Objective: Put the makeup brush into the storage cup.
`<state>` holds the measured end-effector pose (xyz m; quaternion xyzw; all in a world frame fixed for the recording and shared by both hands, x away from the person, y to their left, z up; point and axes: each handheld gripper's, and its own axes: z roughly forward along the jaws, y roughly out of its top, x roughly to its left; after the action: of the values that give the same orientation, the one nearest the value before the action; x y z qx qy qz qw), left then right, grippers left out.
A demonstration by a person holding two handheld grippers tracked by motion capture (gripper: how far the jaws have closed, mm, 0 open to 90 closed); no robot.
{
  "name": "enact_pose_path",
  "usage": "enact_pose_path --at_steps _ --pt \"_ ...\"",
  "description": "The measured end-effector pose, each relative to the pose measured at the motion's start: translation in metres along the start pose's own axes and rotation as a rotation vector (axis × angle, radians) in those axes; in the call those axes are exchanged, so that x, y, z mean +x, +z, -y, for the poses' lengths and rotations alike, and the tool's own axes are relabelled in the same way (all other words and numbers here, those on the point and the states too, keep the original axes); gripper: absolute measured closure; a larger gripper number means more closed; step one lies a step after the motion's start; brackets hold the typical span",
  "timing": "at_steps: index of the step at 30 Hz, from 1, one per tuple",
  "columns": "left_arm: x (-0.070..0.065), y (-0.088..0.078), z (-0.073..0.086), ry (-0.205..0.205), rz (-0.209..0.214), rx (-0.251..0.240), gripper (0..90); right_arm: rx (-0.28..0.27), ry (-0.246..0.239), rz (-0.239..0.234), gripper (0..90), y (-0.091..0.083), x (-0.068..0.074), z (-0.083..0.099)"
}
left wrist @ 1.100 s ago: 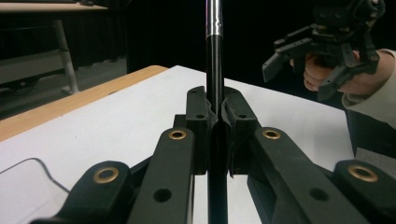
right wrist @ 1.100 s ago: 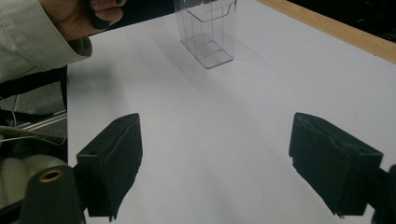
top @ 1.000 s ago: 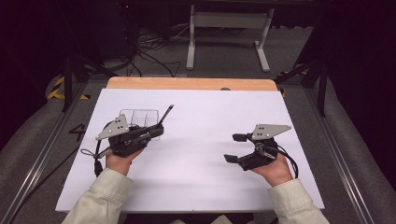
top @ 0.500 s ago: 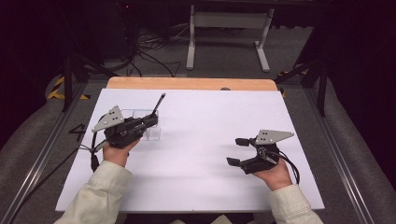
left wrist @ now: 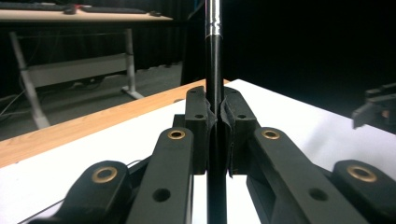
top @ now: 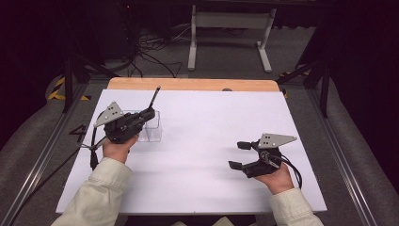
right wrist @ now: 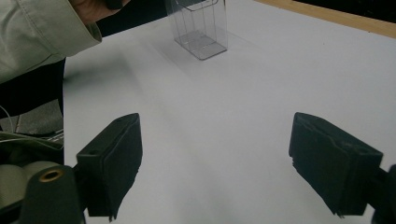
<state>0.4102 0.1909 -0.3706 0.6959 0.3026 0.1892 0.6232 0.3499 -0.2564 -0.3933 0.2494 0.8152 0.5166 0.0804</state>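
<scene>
A thin black rod (top: 155,96) with a silver band — perhaps a pen — is clamped between the closed jaws of the left gripper (top: 147,113), pointing up and away over a clear plastic box (top: 151,126) at the left of the white table (top: 211,141). The box looks empty. To drop the rod in cleanly, it likely needs tipping upright, tip centred over the opening. The right gripper (top: 241,154) rests well apart, jaws wide open — holding nothing.
</scene>
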Motion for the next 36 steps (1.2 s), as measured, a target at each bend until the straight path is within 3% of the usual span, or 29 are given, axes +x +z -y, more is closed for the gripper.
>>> enact_pose_path --at_steps 4,9,11,22,28,36 --pt "0.003 0.002 0.001 -0.001 -0.031 0.002 82.8 0.001 0.001 -0.002 17.8 0.001 0.0 0.001" --pt "0.005 0.007 0.003 -0.003 -0.115 0.03 82.8 0.007 0.003 -0.008 17.9 0.002 0.0 0.002" --pt "0.007 0.008 0.003 -0.018 -0.13 0.024 82.8 0.007 0.003 -0.009 17.9 0.003 0.0 0.002" --pt "0.019 0.013 0.009 -0.027 -0.135 -0.043 82.7 0.006 -0.004 -0.013 18.0 0.004 0.001 0.003" --pt "0.026 0.02 0.015 -0.041 -0.169 -0.035 82.7 0.007 -0.007 -0.012 18.0 0.003 0.002 0.004" --pt "0.028 0.027 0.019 -0.006 -0.235 -0.021 82.7 0.009 -0.015 -0.016 18.1 0.004 0.003 0.004"
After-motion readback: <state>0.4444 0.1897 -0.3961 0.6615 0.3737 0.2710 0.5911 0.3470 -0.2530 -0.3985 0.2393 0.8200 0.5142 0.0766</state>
